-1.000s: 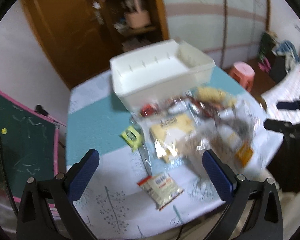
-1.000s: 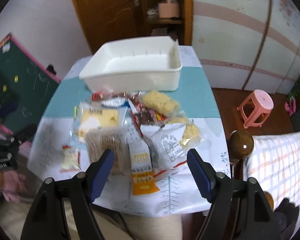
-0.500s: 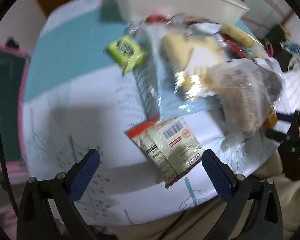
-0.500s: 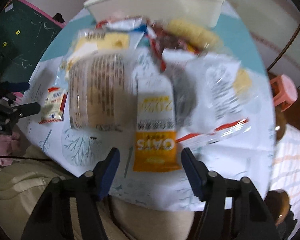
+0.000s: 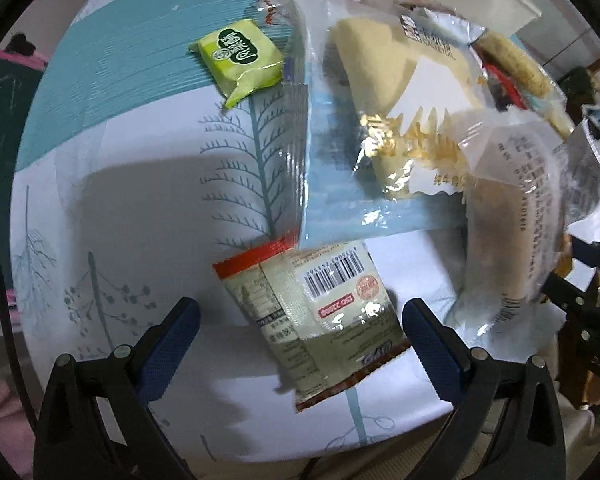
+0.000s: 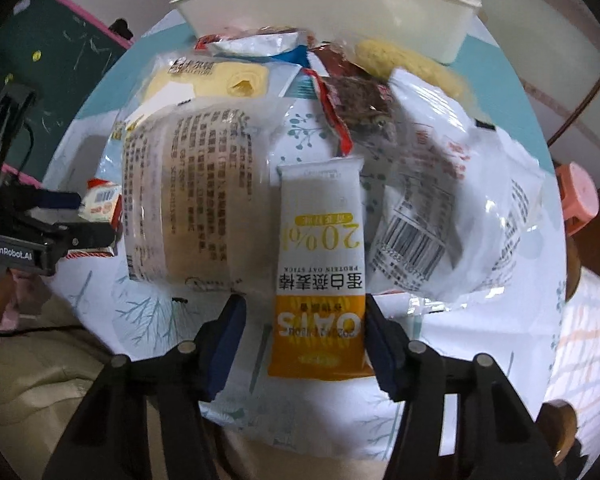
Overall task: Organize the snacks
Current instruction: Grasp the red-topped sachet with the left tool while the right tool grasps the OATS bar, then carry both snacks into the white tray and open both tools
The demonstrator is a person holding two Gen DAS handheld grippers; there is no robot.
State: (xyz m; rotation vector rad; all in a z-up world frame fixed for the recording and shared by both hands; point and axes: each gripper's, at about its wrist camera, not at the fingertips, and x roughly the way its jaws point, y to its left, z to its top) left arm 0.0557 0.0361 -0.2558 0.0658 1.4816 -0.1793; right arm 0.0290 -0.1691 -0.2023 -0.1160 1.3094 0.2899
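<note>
Both grippers had dropped toward the bench (image 5: 132,208) since the earlier frames, so the snack heap filled each view and the white bin (image 6: 328,4) slid to the 12 o'clock edge. Right gripper (image 6: 304,334): jaws had just been closing, now astride the orange end of the oat stick pack (image 6: 320,264), right pad at the pack's edge, left pad apart from it; not yet clamped. Left gripper (image 5: 300,332): jaws wide open, the beige sachet (image 5: 320,316) lying between them, untouched.

Step judged: first picks, bin not yet loaded. Next move likely calls for closing on each pack, lifting, carrying toward 12 o'clock into the bin.

Materials: oat stick flat, glossy film, long rectangle; sachet thin, crinkled, red-edged. Green square packet (image 5: 238,60) at 11 o'clock of the left view, foil, puffy. Clear cake wrapper (image 5: 380,120) slick, reflective, soft inside. Bin rigid plastic, straight-walled. Cloth on the bench printed with trees
</note>
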